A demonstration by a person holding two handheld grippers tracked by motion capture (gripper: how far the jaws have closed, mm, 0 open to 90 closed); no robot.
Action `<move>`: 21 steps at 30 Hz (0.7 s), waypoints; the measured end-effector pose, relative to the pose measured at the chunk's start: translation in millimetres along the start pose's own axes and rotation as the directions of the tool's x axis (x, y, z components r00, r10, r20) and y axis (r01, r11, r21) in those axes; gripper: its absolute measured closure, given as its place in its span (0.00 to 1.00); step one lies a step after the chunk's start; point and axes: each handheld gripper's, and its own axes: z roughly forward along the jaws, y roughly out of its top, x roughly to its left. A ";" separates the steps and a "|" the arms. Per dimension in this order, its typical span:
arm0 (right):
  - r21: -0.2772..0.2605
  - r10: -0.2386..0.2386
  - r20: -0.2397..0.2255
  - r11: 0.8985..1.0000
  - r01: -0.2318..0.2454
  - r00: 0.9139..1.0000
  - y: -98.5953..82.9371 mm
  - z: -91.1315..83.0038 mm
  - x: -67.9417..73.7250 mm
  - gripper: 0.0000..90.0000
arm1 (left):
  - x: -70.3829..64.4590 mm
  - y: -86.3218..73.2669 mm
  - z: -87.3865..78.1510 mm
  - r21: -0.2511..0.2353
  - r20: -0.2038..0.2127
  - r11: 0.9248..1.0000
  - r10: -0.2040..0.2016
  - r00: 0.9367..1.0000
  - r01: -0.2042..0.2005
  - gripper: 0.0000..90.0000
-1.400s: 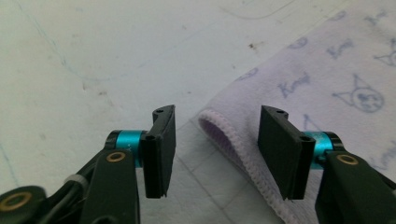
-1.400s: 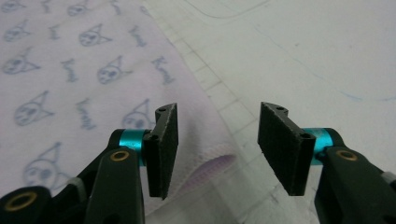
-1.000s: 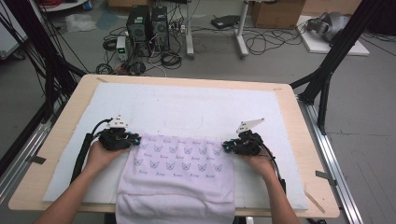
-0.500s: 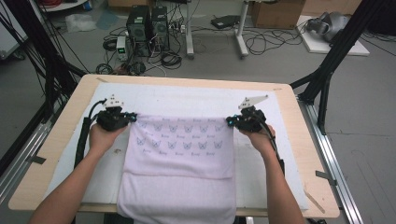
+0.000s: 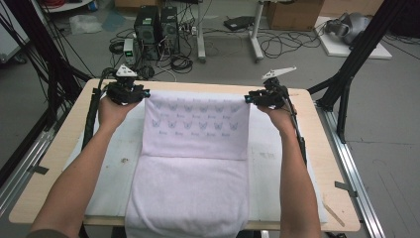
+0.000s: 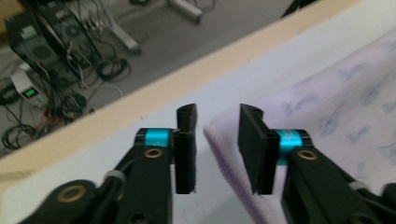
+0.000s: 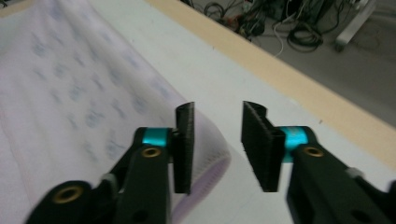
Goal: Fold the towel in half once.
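A lavender towel (image 5: pixel 195 148) with blue butterfly prints lies spread on the white mat (image 5: pixel 116 148), and its near end hangs over the table's front edge. My left gripper (image 5: pixel 143 94) is at the towel's far left corner and my right gripper (image 5: pixel 247 98) at its far right corner. In the left gripper view my left gripper (image 6: pixel 217 112) is open, with the towel's corner (image 6: pixel 224 135) lying in the gap close to the right-hand jaw. In the right gripper view my right gripper (image 7: pixel 217 109) is open too, and the towel's corner (image 7: pixel 210 149) rests by the left-hand jaw.
The wooden table (image 5: pixel 64 144) ends just beyond the grippers. On the floor behind it are computer towers (image 5: pixel 158 25) and loose cables (image 5: pixel 277 47). Black frame posts (image 5: pixel 356 59) and metal rails (image 5: pixel 354 163) flank the table.
Both hands have moved away from the person toward the far edge, taking the towel's printed edge with them and stretching the towel longer across the mat.
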 end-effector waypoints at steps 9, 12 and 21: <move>0.051 -0.016 -0.027 0.999 0.017 1.000 -41.2 5.0 21.0 0.57 | -2.4 -54.0 -5.1 0.033 0.075 0.999 -0.014 0.997 0.012 0.64; 0.048 -0.019 -0.047 0.999 0.021 0.999 -51.9 4.5 31.4 0.57 | -10.4 -65.8 -10.7 0.026 0.110 1.000 -0.001 0.994 -0.002 0.64; 0.022 -0.021 -0.110 0.999 0.023 0.994 -90.7 6.4 59.7 0.63 | -37.9 -94.8 -21.2 0.001 0.221 0.999 0.053 0.974 -0.054 0.68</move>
